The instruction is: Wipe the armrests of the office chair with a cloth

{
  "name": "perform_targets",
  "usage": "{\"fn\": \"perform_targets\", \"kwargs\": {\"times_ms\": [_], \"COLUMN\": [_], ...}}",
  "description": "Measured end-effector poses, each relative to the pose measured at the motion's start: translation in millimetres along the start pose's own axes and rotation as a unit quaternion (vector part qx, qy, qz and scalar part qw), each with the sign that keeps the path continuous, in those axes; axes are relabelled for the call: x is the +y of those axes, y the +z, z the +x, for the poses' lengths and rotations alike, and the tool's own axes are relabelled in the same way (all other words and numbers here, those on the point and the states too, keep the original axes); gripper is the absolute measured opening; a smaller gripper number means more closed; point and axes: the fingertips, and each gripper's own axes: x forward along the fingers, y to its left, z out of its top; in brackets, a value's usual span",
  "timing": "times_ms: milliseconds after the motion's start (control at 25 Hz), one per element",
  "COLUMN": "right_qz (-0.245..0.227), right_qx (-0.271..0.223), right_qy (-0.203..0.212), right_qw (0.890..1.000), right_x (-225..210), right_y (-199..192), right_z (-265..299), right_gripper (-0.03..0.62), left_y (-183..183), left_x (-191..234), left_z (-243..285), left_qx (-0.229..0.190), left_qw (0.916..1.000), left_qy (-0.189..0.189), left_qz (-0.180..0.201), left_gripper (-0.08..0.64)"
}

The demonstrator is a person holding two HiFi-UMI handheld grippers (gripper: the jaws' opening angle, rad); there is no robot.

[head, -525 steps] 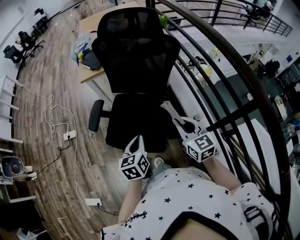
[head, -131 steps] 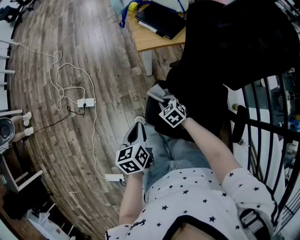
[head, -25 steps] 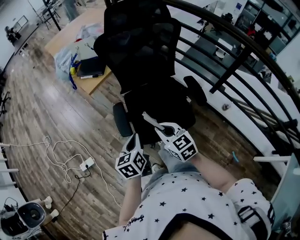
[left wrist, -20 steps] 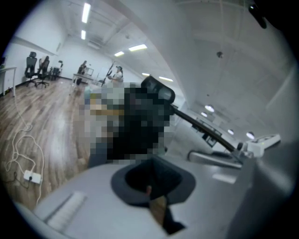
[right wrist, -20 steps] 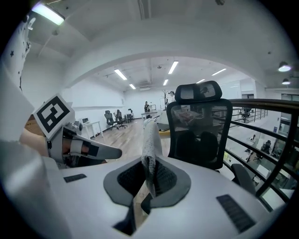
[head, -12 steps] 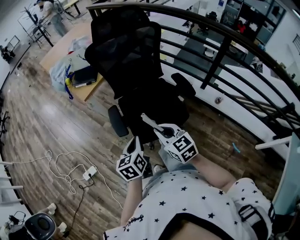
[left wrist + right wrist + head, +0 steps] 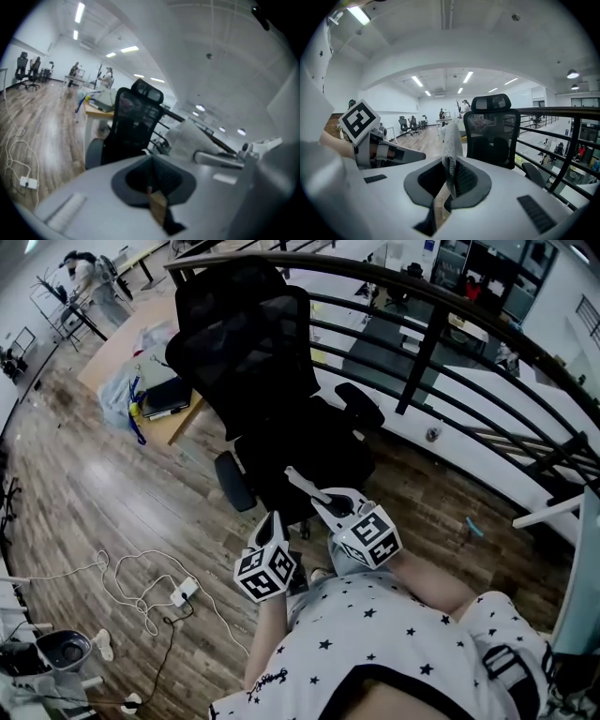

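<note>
The right gripper (image 7: 449,182) pinches a knobbly white cloth (image 7: 451,140). The left gripper (image 7: 151,180) is closed and empty. The black mesh-backed office chair (image 7: 253,343) stands at twelve o'clock.

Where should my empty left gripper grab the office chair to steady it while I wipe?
Probably grip the nearer armrest pad across its narrow width, from above: it lies long, slim and level beside the seat, closest to the left gripper, whose shut jaws must open first.

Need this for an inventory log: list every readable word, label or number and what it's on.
None can be read.
The left gripper and right gripper carry only black-and-white square patterns, no letters.
The office chair shows no legible label.
The cloth in the right jaws is plain.
</note>
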Motion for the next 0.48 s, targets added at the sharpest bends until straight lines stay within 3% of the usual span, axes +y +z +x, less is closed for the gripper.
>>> {"fn": "perform_targets", "kwargs": {"times_ms": [480], "right_qz": [0.000], "right_qx": [-0.006], "right_qy": [0.002], "right_qw": [1.000], "right_x": [-0.7], "right_y": [5.2], "right_z": [-7.4], "right_gripper": [0.026], "left_y": [-1.4], "left_x": [-6.6], "left_z": [-3.1], "left_qx": [-0.003], "left_qw": [1.0000], "left_qy": [-0.004], "left_qz": [0.002], "left_gripper": [0.008]}}
